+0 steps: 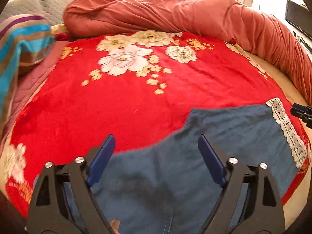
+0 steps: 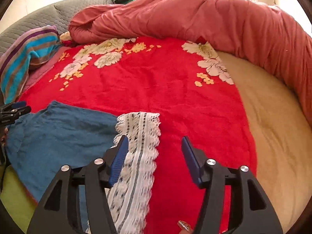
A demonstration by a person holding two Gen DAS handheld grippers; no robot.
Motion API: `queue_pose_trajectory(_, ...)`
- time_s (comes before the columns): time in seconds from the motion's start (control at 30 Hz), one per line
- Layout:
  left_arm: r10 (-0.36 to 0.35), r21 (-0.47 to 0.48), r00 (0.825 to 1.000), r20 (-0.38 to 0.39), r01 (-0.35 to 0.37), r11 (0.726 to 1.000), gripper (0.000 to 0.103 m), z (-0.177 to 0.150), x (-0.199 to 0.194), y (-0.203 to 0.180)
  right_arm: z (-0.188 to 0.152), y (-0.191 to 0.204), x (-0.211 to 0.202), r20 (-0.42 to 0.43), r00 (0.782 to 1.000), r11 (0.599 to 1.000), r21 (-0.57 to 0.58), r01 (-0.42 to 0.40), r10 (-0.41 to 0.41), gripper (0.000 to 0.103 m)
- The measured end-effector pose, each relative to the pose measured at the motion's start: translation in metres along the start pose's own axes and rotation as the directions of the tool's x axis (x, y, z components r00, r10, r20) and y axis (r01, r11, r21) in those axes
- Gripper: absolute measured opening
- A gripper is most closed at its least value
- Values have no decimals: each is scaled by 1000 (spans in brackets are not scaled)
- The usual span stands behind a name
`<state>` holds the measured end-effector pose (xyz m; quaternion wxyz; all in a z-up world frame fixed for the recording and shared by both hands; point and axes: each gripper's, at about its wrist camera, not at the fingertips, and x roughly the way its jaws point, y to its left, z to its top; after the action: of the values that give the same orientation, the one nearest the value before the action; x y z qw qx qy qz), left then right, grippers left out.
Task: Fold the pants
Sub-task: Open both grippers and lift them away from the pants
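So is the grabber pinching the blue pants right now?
No, the left gripper has its jaws spread wide above the blue pants, which lie flat on the red blanket.

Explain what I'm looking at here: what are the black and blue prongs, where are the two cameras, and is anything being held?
These are two hand-held tongs, each carrying a wide-angle camera that looks forward along its two blue-padded fingers. One picture looks out from the left tongs, the other from the right tongs. Below them, blue pants with a white lace hem lie flat on a red flowered blanket on a bed. A rolled pink quilt and a striped towel lie further back. Both tongs are open and hold nothing; the pants lie under them.
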<state>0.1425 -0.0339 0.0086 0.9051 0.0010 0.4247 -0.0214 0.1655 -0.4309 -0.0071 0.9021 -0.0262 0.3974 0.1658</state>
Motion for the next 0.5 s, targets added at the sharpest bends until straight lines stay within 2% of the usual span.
queue_pose_trajectory(0.13, -2, 4, 1000, 0, 2, 1000, 87, -25, -20, -2, -9, 24, -22, 23, 999, 998, -61, -21, 22, 59)
queue_pose_trajectory(0.2, 5, 42, 1000, -17, -4, 999, 88, -36, -23, -9, -16, 42, -28, 17, 997, 992, -102, -68, 70, 59)
queue_pose_trajectory(0.23, 36, 90, 999, -36, -33, 995, 88, -43, -22, -15, -18, 49, -29, 16, 997, 990, -118, -77, 80, 59)
queue_pose_trajectory(0.3, 113, 154, 991, -68, -101, 983, 88, -53, -15, -23, -26, 68, -27, -11, 994, 982, -152, -111, 111, 59)
queue_pose_trajectory(0.33, 123, 163, 988, -90, -107, 981, 88, -59, -13, -23, -29, 75, -26, -23, 992, 977, -168, -129, 127, 59)
queue_pose_trajectory(0.43, 106, 157, 985, -138, -84, 984, 88, -70, -9, -18, -40, 95, -20, -73, 986, 963, -212, -165, 153, 59)
queue_pose_trajectory(0.5, 100, 133, 984, -146, -81, 988, 89, -77, -11, -9, -47, 96, -13, -128, 979, 964, -197, -181, 158, 59)
